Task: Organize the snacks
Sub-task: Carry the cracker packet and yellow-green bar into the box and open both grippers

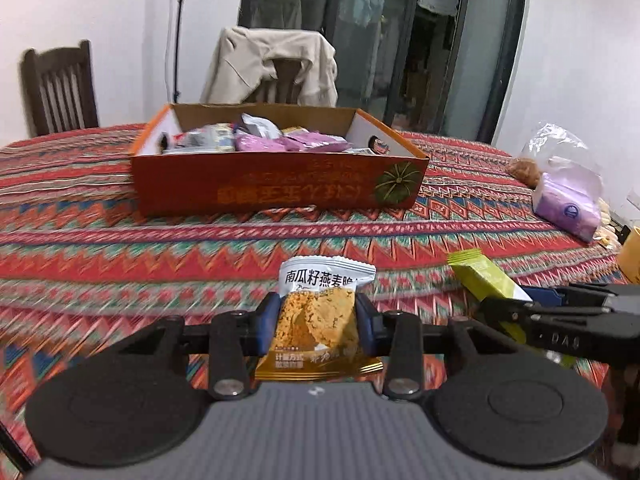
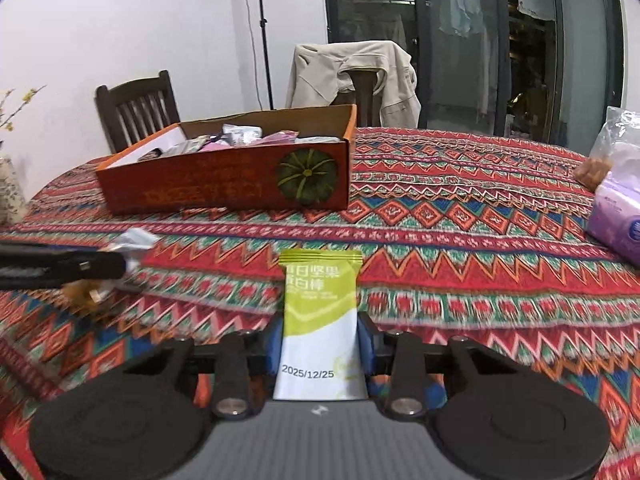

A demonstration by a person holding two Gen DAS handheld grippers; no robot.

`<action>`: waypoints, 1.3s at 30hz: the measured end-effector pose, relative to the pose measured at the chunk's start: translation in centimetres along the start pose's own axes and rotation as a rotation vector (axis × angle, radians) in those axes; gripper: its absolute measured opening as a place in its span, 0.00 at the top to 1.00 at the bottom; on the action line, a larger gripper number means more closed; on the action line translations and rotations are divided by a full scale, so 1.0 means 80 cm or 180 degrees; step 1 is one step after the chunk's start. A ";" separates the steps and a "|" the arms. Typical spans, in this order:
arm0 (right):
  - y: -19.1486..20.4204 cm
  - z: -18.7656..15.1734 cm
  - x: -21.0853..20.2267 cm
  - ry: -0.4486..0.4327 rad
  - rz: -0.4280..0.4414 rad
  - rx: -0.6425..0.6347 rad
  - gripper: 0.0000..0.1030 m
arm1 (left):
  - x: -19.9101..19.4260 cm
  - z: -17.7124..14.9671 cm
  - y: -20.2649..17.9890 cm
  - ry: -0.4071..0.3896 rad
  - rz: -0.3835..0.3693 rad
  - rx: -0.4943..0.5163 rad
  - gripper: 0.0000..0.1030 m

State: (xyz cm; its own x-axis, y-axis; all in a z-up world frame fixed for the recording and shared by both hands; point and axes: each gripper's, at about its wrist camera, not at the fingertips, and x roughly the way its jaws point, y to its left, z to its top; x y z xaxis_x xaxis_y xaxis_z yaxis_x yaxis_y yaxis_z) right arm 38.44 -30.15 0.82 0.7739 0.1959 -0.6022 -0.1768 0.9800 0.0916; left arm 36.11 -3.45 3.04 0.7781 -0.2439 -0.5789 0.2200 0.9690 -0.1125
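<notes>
Dining room, white walls, glass doors behind; round table under a red zigzag-patterned cloth [image 1: 120, 216]. Two wooden chairs at the far edge, one draped with a beige jacket [image 1: 272, 68].

Left wrist view: left gripper [image 1: 316, 322] clenched on an oat crisp packet [image 1: 320, 312], blue pads pressing both its sides, long axis running straight ahead out of the jaws. Orange box [image 1: 276, 188] sits toward the far edge, dead ahead, well apart, already part-filled with packets. Right gripper [image 1: 560, 320] enters from the right edge of the picture, carrying the green bar [image 1: 486, 280]. Tissue pack [image 1: 568, 208] and a clear bag near the table's right edge.

Right wrist view: right gripper [image 2: 322, 344] grasping the green bar, pads tight on its lower half, long axis pointing forward. Box lies ahead and off to the left, well apart. Left gripper visible at the left edge, blurred.

Judgement: the left hand looks squarer to the box; the right must travel forward and leftward.
</notes>
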 end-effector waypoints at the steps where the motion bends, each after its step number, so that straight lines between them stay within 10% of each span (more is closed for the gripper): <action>1: 0.003 -0.006 -0.010 0.0003 0.0038 0.0020 0.65 | -0.014 -0.008 0.003 -0.0038 0.0066 0.0000 0.61; 26: 0.070 -0.026 -0.086 -0.0132 0.0238 -0.0239 0.65 | -0.096 -0.042 0.041 -0.0217 0.0266 -0.0382 0.60; 39: 0.048 0.097 -0.042 -0.0517 0.0176 -0.0536 0.65 | -0.027 0.121 0.096 -0.0566 0.0192 -0.0309 0.60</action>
State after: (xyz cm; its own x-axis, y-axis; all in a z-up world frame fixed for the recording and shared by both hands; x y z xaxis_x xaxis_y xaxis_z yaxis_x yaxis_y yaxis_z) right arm 39.87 -26.75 9.37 0.8455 0.2655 -0.4633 -0.3099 0.9505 -0.0209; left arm 41.81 4.14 11.22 0.8816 -0.1802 -0.4363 0.1189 0.9792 -0.1641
